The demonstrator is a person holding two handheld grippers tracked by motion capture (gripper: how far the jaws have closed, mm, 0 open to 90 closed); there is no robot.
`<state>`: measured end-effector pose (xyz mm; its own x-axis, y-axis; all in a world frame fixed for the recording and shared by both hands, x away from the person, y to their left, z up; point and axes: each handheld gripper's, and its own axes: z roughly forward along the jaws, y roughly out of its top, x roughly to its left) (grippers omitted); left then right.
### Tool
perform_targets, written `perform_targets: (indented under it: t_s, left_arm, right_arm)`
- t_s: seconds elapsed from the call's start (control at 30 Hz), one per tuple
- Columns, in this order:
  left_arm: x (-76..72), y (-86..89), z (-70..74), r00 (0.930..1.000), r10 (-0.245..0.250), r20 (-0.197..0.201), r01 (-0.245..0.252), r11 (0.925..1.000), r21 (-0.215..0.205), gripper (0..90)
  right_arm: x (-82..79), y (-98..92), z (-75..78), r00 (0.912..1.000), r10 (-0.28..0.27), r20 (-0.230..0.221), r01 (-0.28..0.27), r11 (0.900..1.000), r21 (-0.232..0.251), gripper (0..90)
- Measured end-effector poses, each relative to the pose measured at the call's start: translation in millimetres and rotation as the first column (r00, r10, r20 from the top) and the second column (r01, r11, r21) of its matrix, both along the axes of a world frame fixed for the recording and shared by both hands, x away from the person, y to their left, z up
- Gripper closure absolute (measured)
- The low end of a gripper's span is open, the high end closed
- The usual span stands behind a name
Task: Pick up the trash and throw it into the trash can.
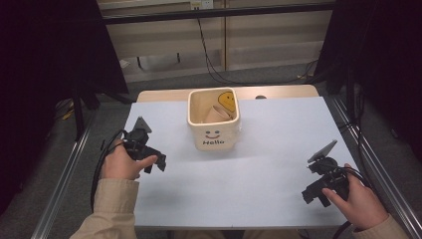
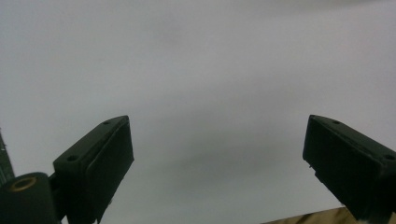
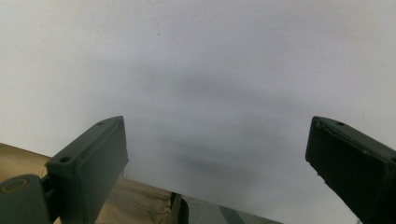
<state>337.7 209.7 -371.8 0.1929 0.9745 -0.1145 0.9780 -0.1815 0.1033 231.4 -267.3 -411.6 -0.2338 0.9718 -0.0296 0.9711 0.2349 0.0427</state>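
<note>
Two grippers, left gripper (image 1: 155, 164) and right gripper (image 1: 314, 195), jaws apart, empty, one cream bin (image 1: 214, 130), one table (image 1: 268, 129)

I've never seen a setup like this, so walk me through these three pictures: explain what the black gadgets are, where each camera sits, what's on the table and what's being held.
No robot here: a person sits at a table and holds a hand-operated two-jaw gripper in each hand. The high view looks down from above the person's side. The left gripper is at the left of that picture and the right gripper is at the lower right, each with a cable trailing back.

The other two pictures come from small cameras riding on the grippers, looking along their own black jaws. In both, the left gripper and the right gripper, the jaws stand wide apart with nothing between them, over the bare pale table cover.

On the table stands one cream square container printed with a smiley and "Hello". Something tan lies inside; I cannot tell what.

Nothing is held.
</note>
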Motion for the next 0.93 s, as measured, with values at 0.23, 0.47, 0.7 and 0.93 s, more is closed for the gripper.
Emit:
perform_targets:
  t_s: [0.23,0.47,0.7,0.93]
  left_arm:
    - [-16.6,9.7,-25.1,0.9996,0.017,-0.023,-0.018,0.9994,-0.028,8.2]
    - [-31.1,17.6,-44.4,0.9985,0.041,-0.036,-0.042,0.9990,-0.017,6.6]
    - [-43.6,22.6,-54.2,0.9986,0.048,-0.023,-0.049,0.9985,-0.024,6.5]
    - [-46.7,21.6,-51.8,0.9990,0.039,-0.022,-0.039,0.9988,-0.029,6.5]
  right_arm:
    - [0.8,-0.6,-1.8,1.0000,-0.008,0.001,0.008,1.000,0.004,5.4]
    - [1.0,-0.4,-2.4,0.9999,-0.014,0.001,0.014,1.000,0.005,5.4]
    - [1.3,-1.1,-3.2,1.0000,-0.008,0.005,0.008,1.000,0.001,5.5]
    - [1.6,0.0,-3.2,1.0000,0.000,0.008,0.000,1.000,0.005,5.4]
